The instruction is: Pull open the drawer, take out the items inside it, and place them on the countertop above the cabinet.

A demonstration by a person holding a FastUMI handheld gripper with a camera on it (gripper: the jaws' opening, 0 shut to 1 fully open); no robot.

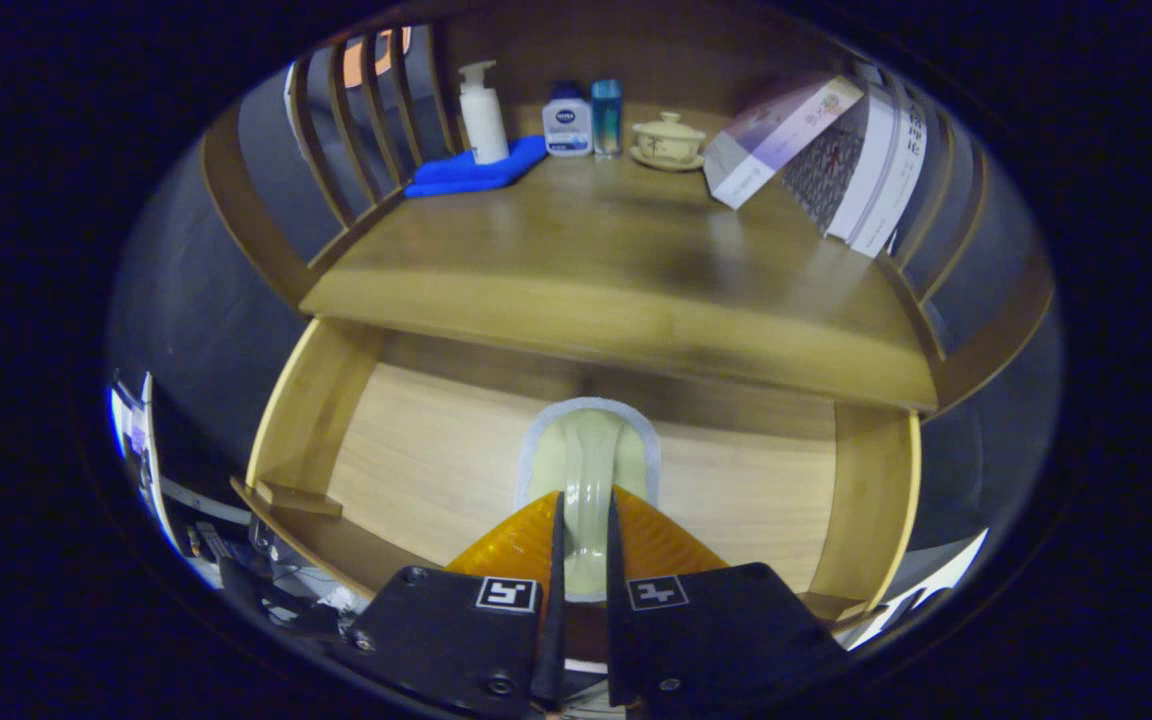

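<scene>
So from my end, the drawer (356, 420) is pulled well out from under the worktop (616, 270), and I'm looking down into it over the fingers (583, 520). The fingers are closed in tight on a pale green item (588, 460) with a light grey-blue rim, some kind of flat spoon or scoop shape as far as I can tell. Its narrow handle part runs straight down between the two fingers, and both look pressed against it. The wider rounded end sticks out ahead of the fingers, over the drawer's light wooden floor, about the middle of the drawer. I can't tell if it's lifted off the bottom or resting on it.

Up on the worktop, everything is pushed toward the back. On the left there's a folded blue cloth (476, 170) with a white pump bottle (483, 115) standing on it. Just beside that is a small white and blue bottle (567, 122), and touching or nearly touching it, a slim teal bottle (607, 115). Next along is a cream lidded cup (669, 138) sitting on a saucer. On the right, a few books (836, 160) lean at an angle against the slatted side rail, the front one tilted hardest. The front half of the worktop is bare wood.

The wooden slat rail (366, 110) on the left side curves round behind the cloth.
</scene>
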